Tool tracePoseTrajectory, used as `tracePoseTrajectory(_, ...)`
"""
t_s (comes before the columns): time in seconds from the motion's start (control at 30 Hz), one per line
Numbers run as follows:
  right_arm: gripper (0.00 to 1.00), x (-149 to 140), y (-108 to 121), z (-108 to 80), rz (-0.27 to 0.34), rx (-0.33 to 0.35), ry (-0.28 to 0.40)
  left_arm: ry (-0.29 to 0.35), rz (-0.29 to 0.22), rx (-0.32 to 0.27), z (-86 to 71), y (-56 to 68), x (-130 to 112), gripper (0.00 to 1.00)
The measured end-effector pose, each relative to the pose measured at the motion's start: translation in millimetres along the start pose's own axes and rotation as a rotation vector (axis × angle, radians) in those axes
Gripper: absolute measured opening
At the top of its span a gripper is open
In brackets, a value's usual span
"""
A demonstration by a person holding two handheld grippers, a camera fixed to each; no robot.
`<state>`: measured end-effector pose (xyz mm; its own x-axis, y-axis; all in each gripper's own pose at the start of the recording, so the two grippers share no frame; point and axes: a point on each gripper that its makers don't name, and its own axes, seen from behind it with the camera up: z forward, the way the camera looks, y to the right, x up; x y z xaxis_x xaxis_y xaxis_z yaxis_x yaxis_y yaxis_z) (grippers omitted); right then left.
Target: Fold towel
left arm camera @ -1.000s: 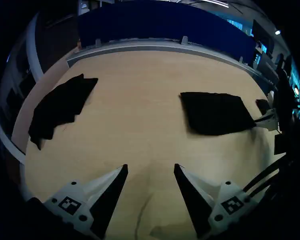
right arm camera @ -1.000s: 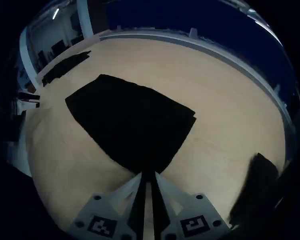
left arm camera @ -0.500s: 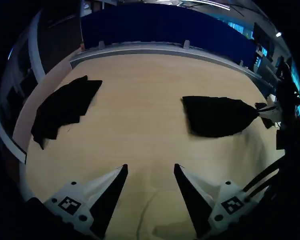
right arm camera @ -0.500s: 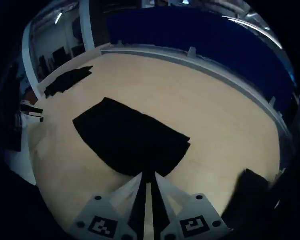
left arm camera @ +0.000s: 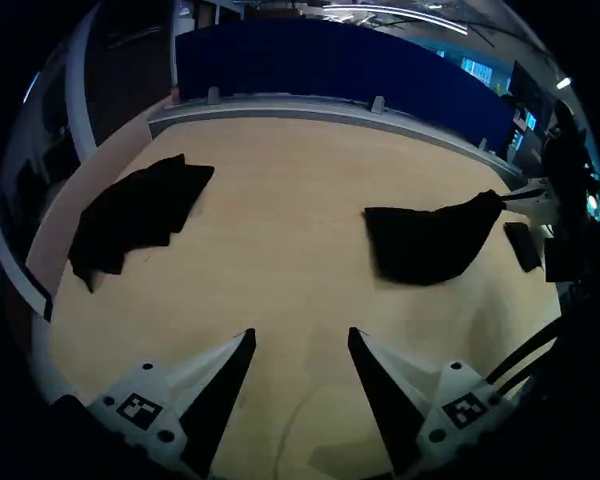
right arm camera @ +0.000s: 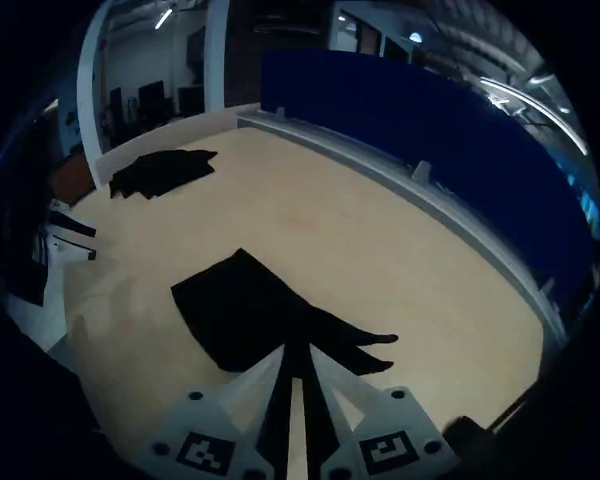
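Left gripper: jaws apart, nothing between them, bare worktop showing in the gap. It hovers above the near edge of the worktop, well apart from both cloths.

Right gripper: jaws together, clamped on a corner of the towel. In the right gripper view the black cloth narrows into a strip that runs straight up into the closed jaws. In the left gripper view the same gripper sits at the far right, with the towel's right corner pulled up to it in a peak.

Towel: black, on the right half of the worktop as the left gripper view shows it. Its left part lies flat on the wood and its right corner is lifted clear of the surface. The raised edge sags between the held corner and the flat part.

Cloth pile: a second black cloth, rumpled, lying on the left side of the worktop, well apart from the towel.

Flat dark item: on the worktop just beside the towel's right side, below the right gripper. Cannot tell what it is.

Partition: blue, standing along the far edge of the worktop.
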<state>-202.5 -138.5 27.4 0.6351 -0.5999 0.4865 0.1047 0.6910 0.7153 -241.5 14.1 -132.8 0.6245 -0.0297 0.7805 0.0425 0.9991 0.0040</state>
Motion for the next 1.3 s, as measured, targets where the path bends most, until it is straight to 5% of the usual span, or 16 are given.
tracePoseTrajectory(0.4,0.07,41.6,-44.9,26.7,-0.105,0.072,0.01,0.027,-0.054,-0.012,-24.3,-2.3,-0.7,0.85)
tracePoseTrajectory(0.77,0.07,38.5,-122.6,85.2,-0.244,0.191,-0.054,0.051,-0.108,0.03,-42.7,-16.2,-5.3,0.85)
tracePoseTrajectory(1.0,0.07,3.0,-153.2,126.2,-0.207,0.253,-0.137,0.055,-0.142,0.045,-49.5,-24.0,-10.1,0.85)
tracePoseTrajectory(1.3,0.07,4.1,-156.0,127.1,-0.171,0.272,-0.134,0.054,-0.148,0.044,-45.9,-29.0,-11.3,0.85)
